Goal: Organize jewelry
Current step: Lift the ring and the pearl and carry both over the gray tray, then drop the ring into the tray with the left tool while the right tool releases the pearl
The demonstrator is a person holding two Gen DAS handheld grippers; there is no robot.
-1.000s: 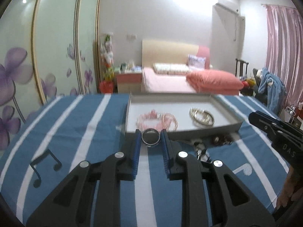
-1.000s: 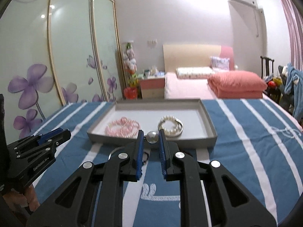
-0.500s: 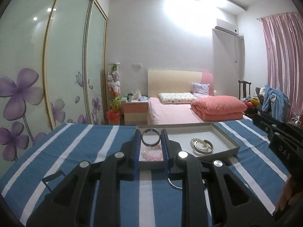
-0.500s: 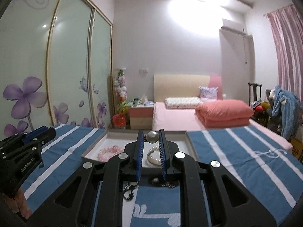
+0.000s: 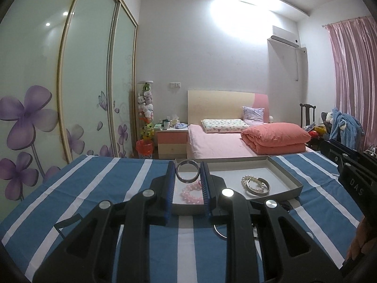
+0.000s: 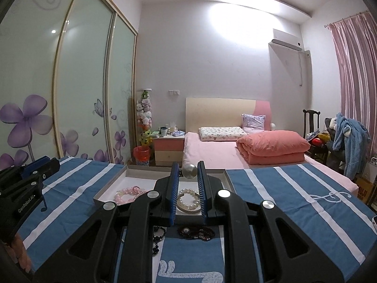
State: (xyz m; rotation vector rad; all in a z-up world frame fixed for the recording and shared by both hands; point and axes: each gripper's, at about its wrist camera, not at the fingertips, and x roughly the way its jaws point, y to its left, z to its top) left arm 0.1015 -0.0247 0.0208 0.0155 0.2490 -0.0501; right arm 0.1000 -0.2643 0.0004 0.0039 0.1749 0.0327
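left gripper (image 5: pixel 187 173): jaws narrowed, pinching a silver ring bangle (image 5: pixel 187 170) upright at the tips, raised over the near-left part of the grey tray (image 5: pixel 286 175). pink bead bracelet (image 5: pixel 192 191) and pearl bracelet (image 5: pixel 255 184) lie inside. right gripper (image 6: pixel 187 173): jaws pinching a small silver ball (image 6: pixel 190 171), possibly a bead, above the tray's middle; dark beads (image 6: pixel 195 232) on the striped counter (image 6: pixel 271 188) below.

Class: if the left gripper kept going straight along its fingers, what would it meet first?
Probably the grey tray, near the pink bead bracelet; depth is unclear. The left gripper, holding the silver ring, might pass above the tray.
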